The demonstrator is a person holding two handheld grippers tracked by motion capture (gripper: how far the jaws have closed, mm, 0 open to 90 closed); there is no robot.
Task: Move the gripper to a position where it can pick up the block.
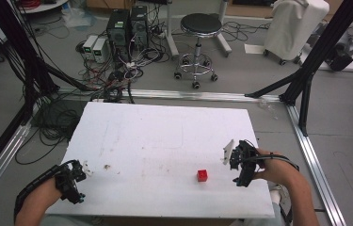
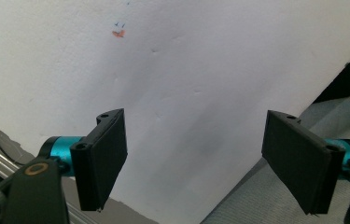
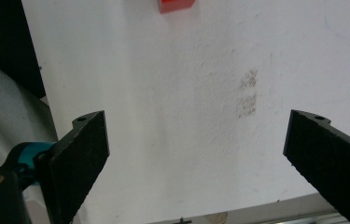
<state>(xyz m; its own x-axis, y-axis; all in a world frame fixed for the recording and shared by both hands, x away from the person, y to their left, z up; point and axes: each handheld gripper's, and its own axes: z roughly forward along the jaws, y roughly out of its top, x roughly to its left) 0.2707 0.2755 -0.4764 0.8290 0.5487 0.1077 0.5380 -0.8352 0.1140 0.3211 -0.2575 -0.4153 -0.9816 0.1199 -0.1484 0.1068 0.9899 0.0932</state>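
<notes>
While we hold a gripper in each hand at the near edge of the table, this is how things lie.

Table: a white board [image 1: 164, 136], scuffed and lightly stained, with a grey floor around it.

Red block: a small red cube [image 1: 202, 175] sits on the board toward our right, near the front edge, alone and touching nothing. In the right gripper view it shows at the top edge [image 3: 176, 4], well ahead of the jaws.

Right gripper: we hold the right gripper [image 1: 235, 162] over the right edge of the board, just to the right of the red block and apart from it. Its jaws stand wide apart with nothing between them [image 3: 196, 163].

Left gripper: we hold the left gripper [image 1: 77, 176] at the front left corner of the board, well apart from the block. Its jaws are also spread wide and empty [image 2: 193, 163], bare white board beyond them.

Marks: a small orange and blue smudge [image 2: 118, 31] lies on the board ahead of the left gripper; a faint brown stain [image 3: 247, 93] lies ahead of the right one.

Background: a black stool [image 1: 200, 28], computer towers [image 1: 127, 28] and tangled cables [image 1: 117, 75] stand on the floor beyond the table.
</notes>
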